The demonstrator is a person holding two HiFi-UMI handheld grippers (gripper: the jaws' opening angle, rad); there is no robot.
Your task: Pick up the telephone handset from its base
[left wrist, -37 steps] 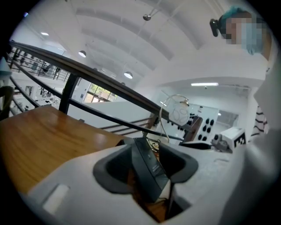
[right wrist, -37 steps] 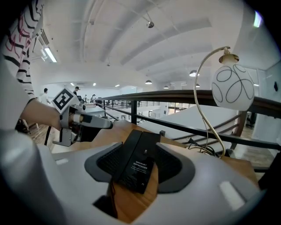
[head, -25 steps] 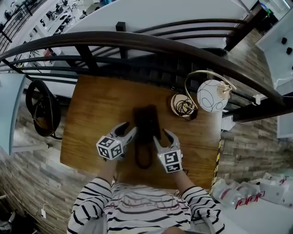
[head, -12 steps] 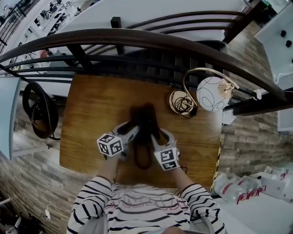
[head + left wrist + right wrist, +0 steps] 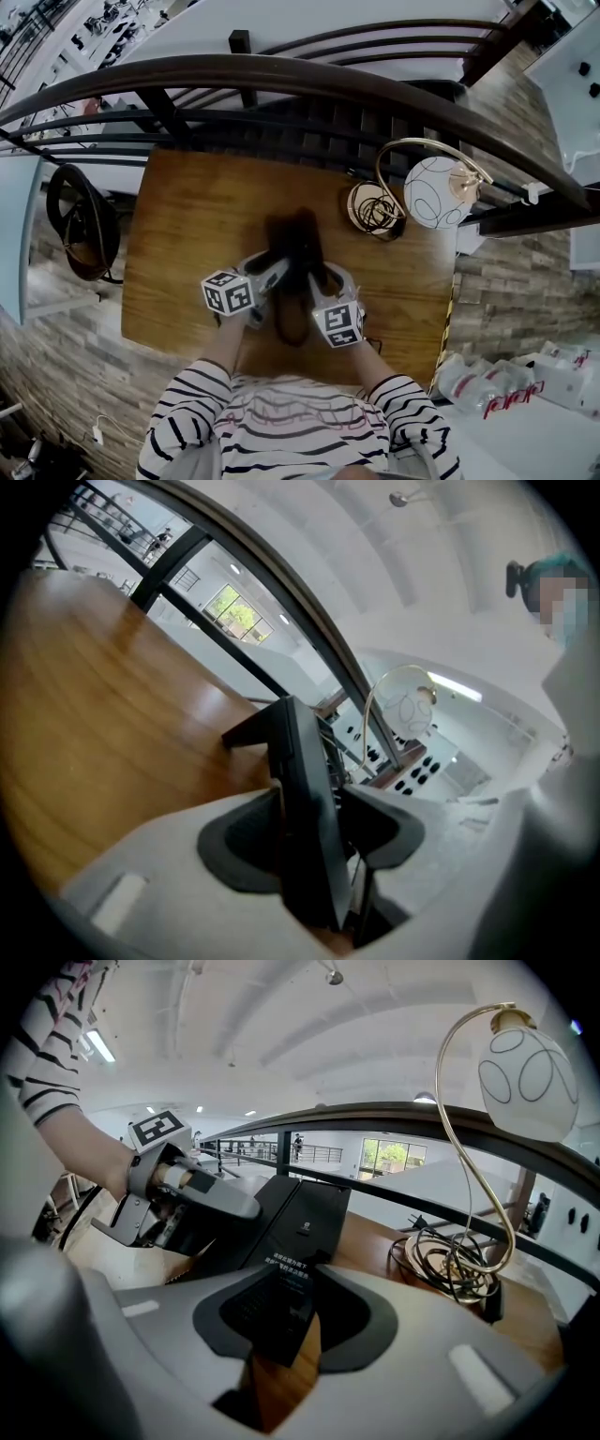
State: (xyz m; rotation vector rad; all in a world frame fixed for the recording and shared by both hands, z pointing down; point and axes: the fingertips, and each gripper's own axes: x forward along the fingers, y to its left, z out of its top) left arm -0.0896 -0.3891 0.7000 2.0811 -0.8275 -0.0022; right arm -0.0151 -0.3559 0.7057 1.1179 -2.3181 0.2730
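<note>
Black telephone [image 5: 298, 246] sits mid-counter [image 5: 192, 225], btwn both grippers. Handset prob. seated on it, but it's too dark to pick out. L gripper [image 5: 269, 269]: jaws clamped on the phone's left edge, which shows as a thin black slab standing tilted btwn them. R gripper [image 5: 330, 277]: jaws have just been closing and now pinch the phone's near right corner. A globe lamp [image 5: 433, 192] w/ a coiled cable [image 5: 373, 214] stands at the counter's far right, apart from the phone.
</note>
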